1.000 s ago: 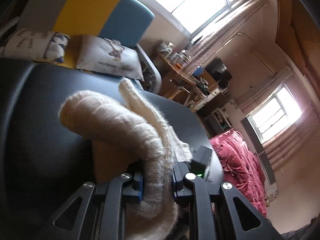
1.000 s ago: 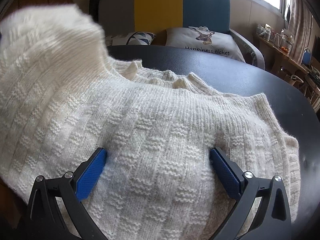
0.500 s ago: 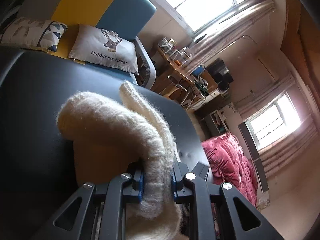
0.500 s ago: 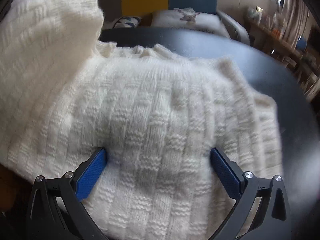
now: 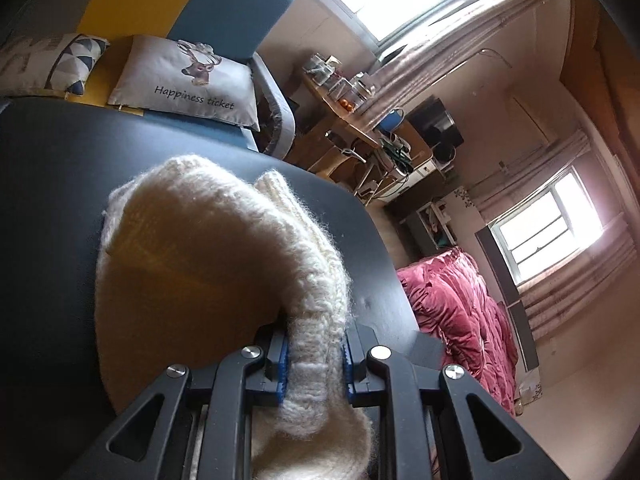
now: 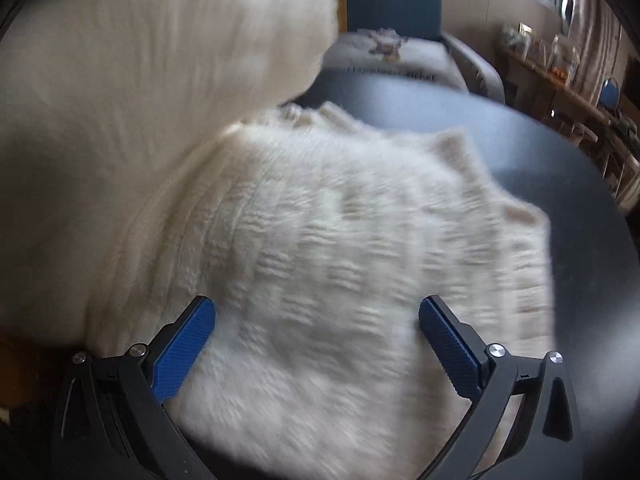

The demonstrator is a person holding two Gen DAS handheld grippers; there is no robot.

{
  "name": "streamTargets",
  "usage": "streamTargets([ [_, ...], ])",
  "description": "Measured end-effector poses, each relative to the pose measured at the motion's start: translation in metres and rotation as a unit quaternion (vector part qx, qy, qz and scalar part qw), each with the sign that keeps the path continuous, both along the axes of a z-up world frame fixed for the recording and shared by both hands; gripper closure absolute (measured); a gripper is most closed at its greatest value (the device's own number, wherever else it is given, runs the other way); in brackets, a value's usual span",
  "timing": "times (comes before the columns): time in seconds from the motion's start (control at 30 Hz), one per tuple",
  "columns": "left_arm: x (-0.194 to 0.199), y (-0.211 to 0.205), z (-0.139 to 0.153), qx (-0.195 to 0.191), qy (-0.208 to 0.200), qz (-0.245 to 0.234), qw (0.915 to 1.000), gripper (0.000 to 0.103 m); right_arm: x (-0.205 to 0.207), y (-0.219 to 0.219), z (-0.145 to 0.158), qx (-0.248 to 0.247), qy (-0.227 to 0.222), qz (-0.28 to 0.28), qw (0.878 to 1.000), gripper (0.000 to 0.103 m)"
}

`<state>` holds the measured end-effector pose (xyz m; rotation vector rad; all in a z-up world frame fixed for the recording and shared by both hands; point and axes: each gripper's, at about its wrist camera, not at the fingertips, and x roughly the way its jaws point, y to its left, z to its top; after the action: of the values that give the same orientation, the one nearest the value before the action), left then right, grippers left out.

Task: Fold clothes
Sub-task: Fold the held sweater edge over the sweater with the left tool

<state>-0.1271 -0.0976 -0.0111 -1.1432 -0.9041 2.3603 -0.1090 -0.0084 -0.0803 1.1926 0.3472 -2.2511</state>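
Observation:
A cream knitted sweater (image 6: pixel 320 248) lies spread on the black table (image 6: pixel 540 152). In the right wrist view, blurred by motion, one part of it is lifted high at the upper left and hangs over the rest. My right gripper (image 6: pixel 316 332) stands open just above the flat knit, its blue pads wide apart with nothing pinched. In the left wrist view my left gripper (image 5: pixel 314 360) is shut on a thick rolled edge of the sweater (image 5: pixel 224 248), which arches up and away from the jaws over the table (image 5: pixel 60 184).
A sofa (image 5: pixel 224 12) in yellow and blue stands behind the table with a deer cushion (image 5: pixel 188 80) and a patterned one. A cluttered wooden desk (image 5: pixel 360 128) is along the window wall. A red quilt (image 5: pixel 460 312) lies beyond the table's right edge.
The left gripper has carried the held sweater edge across the table, so the sofa and cushion look closer. In the right wrist view the lifted fold has swept rightwards over the flat knit.

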Motion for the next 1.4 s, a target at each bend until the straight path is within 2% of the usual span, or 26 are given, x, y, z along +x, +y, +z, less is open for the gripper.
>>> streamTargets([
  [0.07, 0.001, -0.007, -0.002, 0.012, -0.004, 0.006, 0.9999, 0.084, -0.004, 0.017, -0.001, 0.018, 0.003, 0.001, 1.0, 0.0],
  [0.1, 0.002, -0.01, -0.002, 0.018, -0.006, 0.01, 0.9998, 0.084, -0.007, 0.025, -0.007, 0.022, -0.011, 0.002, 1.0, 0.0],
  [0.17, 0.004, -0.013, -0.002, 0.02, -0.005, 0.015, 0.9997, 0.084, -0.004, 0.028, -0.017, 0.01, -0.016, 0.0, 1.0, 0.0],
  [0.3, -0.001, 0.001, -0.001, -0.008, -0.013, -0.001, 0.9999, 0.084, 0.01, 0.013, -0.018, -0.006, -0.016, -0.024, 1.0, 0.0],
  [0.53, -0.022, 0.027, -0.011, -0.047, -0.033, -0.039, 0.9976, 0.084, 0.03, -0.011, -0.016, -0.019, -0.019, -0.025, 0.999, 0.0],
  [0.73, -0.055, 0.064, -0.04, -0.075, -0.062, -0.085, 0.9917, 0.084, 0.043, -0.011, -0.018, -0.03, -0.003, -0.004, 1.0, 0.0],
  [0.87, -0.059, 0.081, -0.06, -0.096, -0.074, -0.115, 0.986, 0.082, 0.049, -0.01, -0.02, -0.04, 0.013, -0.003, 0.999, 0.0],
  [0.9, -0.059, 0.082, -0.064, -0.096, -0.078, -0.115, 0.9856, 0.082, 0.05, -0.008, -0.019, -0.042, 0.017, -0.001, 0.999, 0.0],
  [1.03, -0.058, 0.07, -0.07, -0.054, -0.091, -0.11, 0.9883, 0.075, 0.059, 0.002, -0.015, -0.048, 0.029, 0.012, 0.998, 0.0],
  [1.23, -0.059, 0.069, -0.066, -0.017, -0.109, -0.116, 0.987, 0.066, 0.062, 0.03, -0.004, -0.095, 0.004, -0.008, 0.995, 0.0],
  [1.33, -0.055, 0.067, -0.056, -0.004, -0.108, -0.129, 0.9858, 0.066, 0.061, 0.036, -0.007, -0.101, -0.01, -0.018, 0.995, 0.0],
  [1.4, -0.047, 0.057, -0.043, 0.005, -0.092, -0.13, 0.9873, 0.066, 0.063, 0.037, -0.011, -0.096, -0.015, -0.019, 0.995, 0.0],
])
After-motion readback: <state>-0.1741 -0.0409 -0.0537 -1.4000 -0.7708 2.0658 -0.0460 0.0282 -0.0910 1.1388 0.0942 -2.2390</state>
